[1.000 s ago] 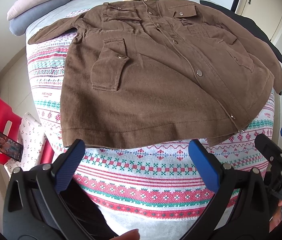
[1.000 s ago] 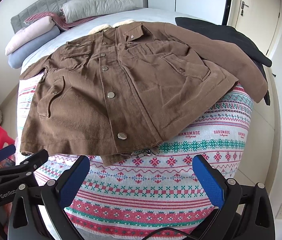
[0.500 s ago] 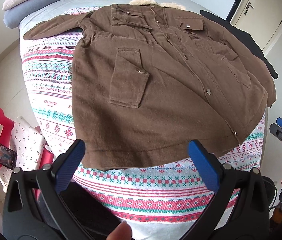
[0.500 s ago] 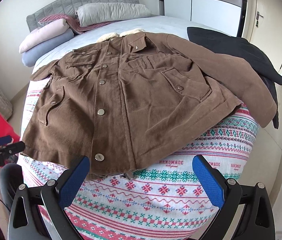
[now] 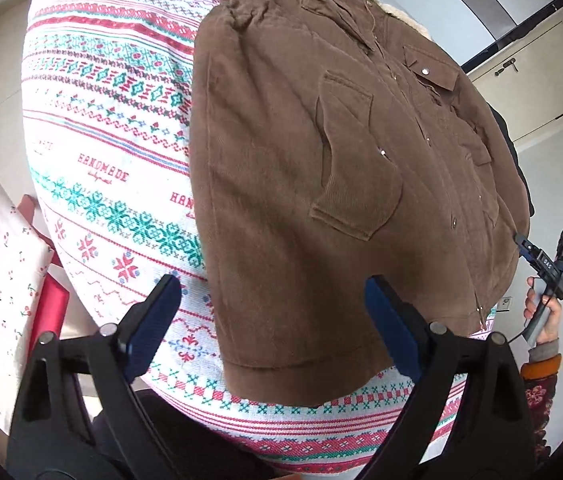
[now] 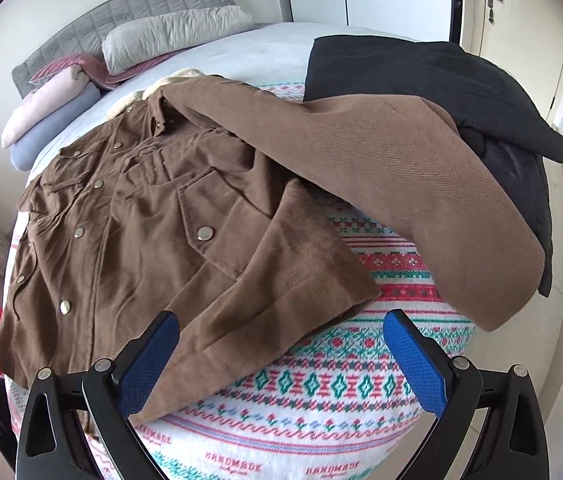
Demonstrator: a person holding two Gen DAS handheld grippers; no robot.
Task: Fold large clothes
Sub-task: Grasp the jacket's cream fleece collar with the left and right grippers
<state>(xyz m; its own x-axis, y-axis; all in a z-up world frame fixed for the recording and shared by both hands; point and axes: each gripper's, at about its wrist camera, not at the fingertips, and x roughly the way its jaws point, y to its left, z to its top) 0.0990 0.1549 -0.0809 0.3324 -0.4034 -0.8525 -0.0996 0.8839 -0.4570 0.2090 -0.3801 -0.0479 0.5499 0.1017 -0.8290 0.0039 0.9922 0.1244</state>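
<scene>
Nearest, the left gripper (image 5: pixel 273 312) is held wide, its jaws having just been closing somewhat, nothing gripped; the hem corner of the brown jacket (image 5: pixel 341 168) lies between and just beyond them. The right gripper (image 6: pixel 281 348) is likewise held open and empty over the opposite hem corner. The jacket is spread on the patterned blanket (image 6: pixel 321 420), long axis running away toward the collar; each hand appears equally near its own corner.

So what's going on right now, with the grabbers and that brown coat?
Left gripper open, jaws just been closing, nothing between them. Right gripper open, over the brown coat's hem corner. Coat flat, unfolded. Black garment lies under one sleeve.
</scene>
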